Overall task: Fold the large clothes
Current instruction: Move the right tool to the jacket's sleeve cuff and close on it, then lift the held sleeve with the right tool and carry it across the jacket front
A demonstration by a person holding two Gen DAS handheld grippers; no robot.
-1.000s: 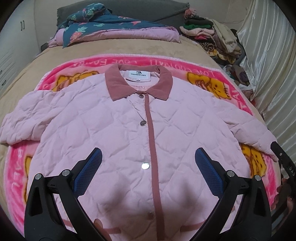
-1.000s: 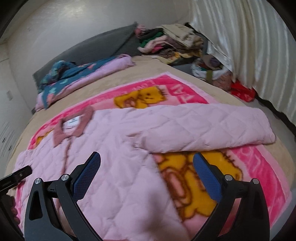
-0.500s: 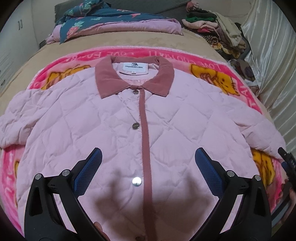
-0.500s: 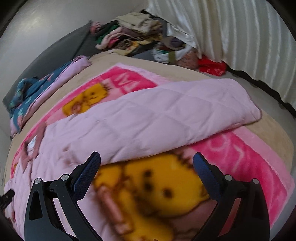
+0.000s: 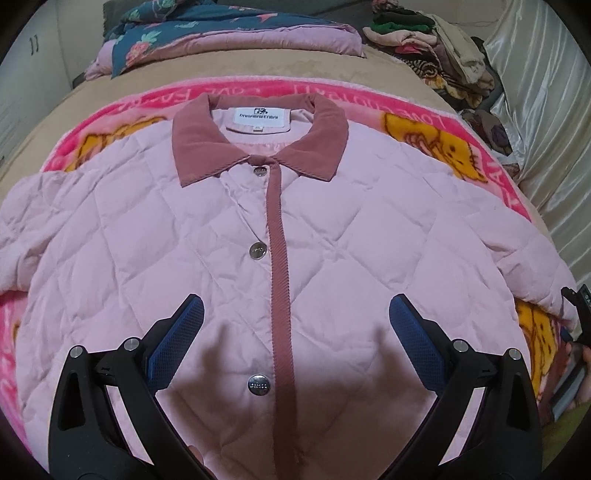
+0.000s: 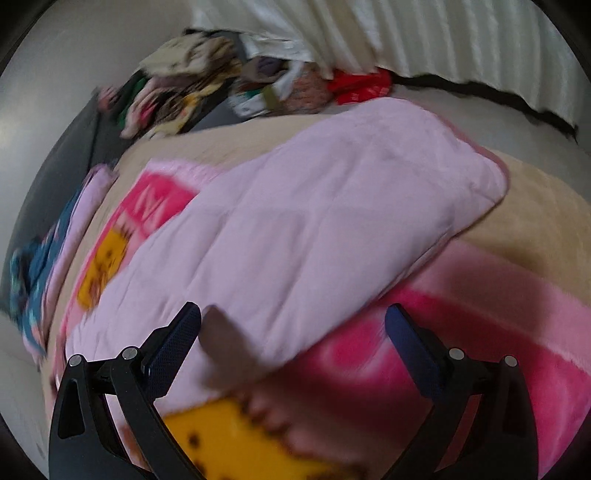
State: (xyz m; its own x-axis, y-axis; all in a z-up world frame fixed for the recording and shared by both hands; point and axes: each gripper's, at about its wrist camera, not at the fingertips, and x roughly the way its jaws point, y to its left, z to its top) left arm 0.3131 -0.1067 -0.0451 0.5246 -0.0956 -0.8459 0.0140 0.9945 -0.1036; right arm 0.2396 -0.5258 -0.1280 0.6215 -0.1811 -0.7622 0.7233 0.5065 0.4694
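Pink quilted jacket lies flat, front up and snapped shut, on the pink cartoon blanket spread over the tan bed.

Left gripper hovers over the jacket's lower front, jaws spread wide, holding nothing; the placket runs up between its blue pads.

Right gripper hangs over the right sleeve near the bed's right edge, jaws likewise wide and empty; the sleeve's near edge falls between the fingers. View blurred.

Since half a second ago: left gripper has pushed in toward the collar, jacket larger in view, bottom snap now between the fingers. Right view has swung further along the sleeve; cuff now upper right.

Jacket's long axis runs hem near, collar toward the head of the bed, where folded bedding lies. Sleeve runs out toward the bed's right edge, cuff past the blanket onto tan cover.
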